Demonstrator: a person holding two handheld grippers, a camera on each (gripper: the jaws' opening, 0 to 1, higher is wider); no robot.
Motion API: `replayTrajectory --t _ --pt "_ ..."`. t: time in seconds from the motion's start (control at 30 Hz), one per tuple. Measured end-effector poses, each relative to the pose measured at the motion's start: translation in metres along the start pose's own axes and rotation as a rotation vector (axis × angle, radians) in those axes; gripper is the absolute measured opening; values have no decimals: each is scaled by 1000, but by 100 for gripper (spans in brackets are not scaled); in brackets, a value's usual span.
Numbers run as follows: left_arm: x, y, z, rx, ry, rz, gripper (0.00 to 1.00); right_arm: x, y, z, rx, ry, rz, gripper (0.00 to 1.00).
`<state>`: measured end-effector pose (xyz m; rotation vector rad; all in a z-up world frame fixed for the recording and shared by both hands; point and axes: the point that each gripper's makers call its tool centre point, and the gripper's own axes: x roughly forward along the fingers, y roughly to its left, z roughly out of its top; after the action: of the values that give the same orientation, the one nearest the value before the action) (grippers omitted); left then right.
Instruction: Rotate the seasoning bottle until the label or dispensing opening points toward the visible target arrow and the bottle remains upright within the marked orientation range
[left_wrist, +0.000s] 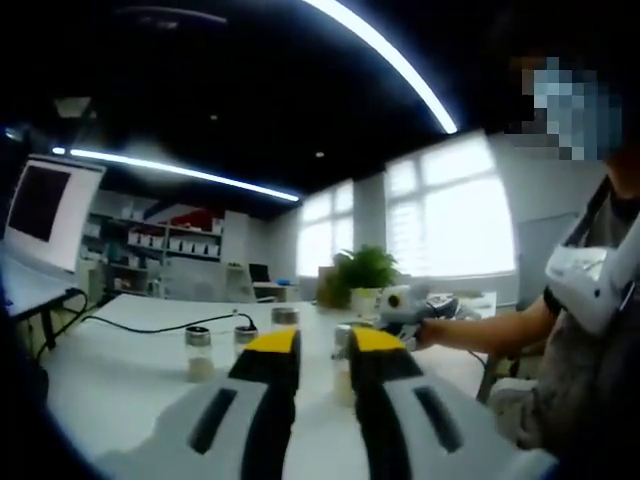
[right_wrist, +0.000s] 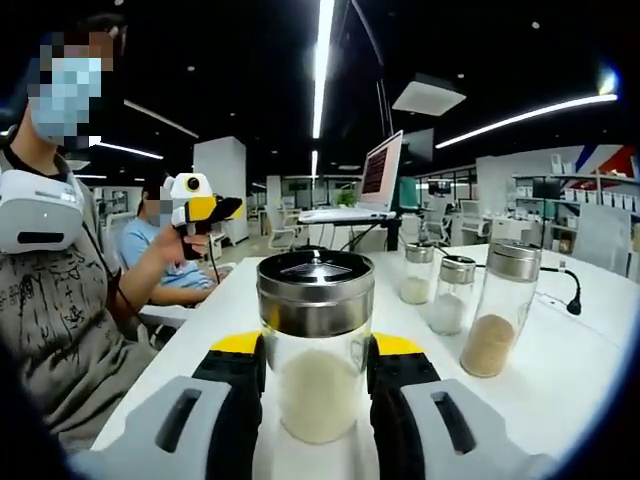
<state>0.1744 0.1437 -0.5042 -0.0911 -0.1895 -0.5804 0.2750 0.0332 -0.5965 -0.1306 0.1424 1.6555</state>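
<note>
Right now the right hand-held gripper (right_wrist: 316, 375) has its yellow-tipped jaws closed against the sides of the seasoning bottle (right_wrist: 316, 345), a clear glass jar with a steel lid and pale powder in its lower half. The bottle stands upright on the white tabletop (right_wrist: 590, 330), near its edge. Three more jars stand to the right of it: one with tan powder (right_wrist: 497, 322) nearest, and two with white powder (right_wrist: 450, 294) and (right_wrist: 417, 273) further back. A monitor (right_wrist: 381, 168) sits on a desk behind.

The left hand-held gripper (left_wrist: 323, 352) hangs above the tabletop (left_wrist: 120, 375) with its jaws nearly together and a narrow gap between them; nothing sits between the tips. Beyond its jaws stand small lidded jars (left_wrist: 199, 353) by a black cable (left_wrist: 140, 326), with a potted plant (left_wrist: 366, 272) behind. In the right gripper view that same gripper (right_wrist: 196, 210) is held up in a person's hand (right_wrist: 172, 250), well apart from the bottle.
</note>
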Motion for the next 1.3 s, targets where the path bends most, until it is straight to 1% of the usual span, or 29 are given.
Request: replayTrajectory --t 0.57,1.1,1.17,1.23,1.3 --pt "-1 1 2 7 -1 5 20 3 -1 1 4 -34 -8 40" --pt "-1 -1 5 20 4 0 20 3 -1 -1 21 -43 -18 40" --pt "-1 -1 6 20 3 2 20 2 -1 0 35 -55 -16 42" --pt "-2 0 6 19 3 6 20 1 -1 4 58 -85 -24 48" --pt "-2 1 6 19 2 9 20 0 3 9 90 -117 -33 52"
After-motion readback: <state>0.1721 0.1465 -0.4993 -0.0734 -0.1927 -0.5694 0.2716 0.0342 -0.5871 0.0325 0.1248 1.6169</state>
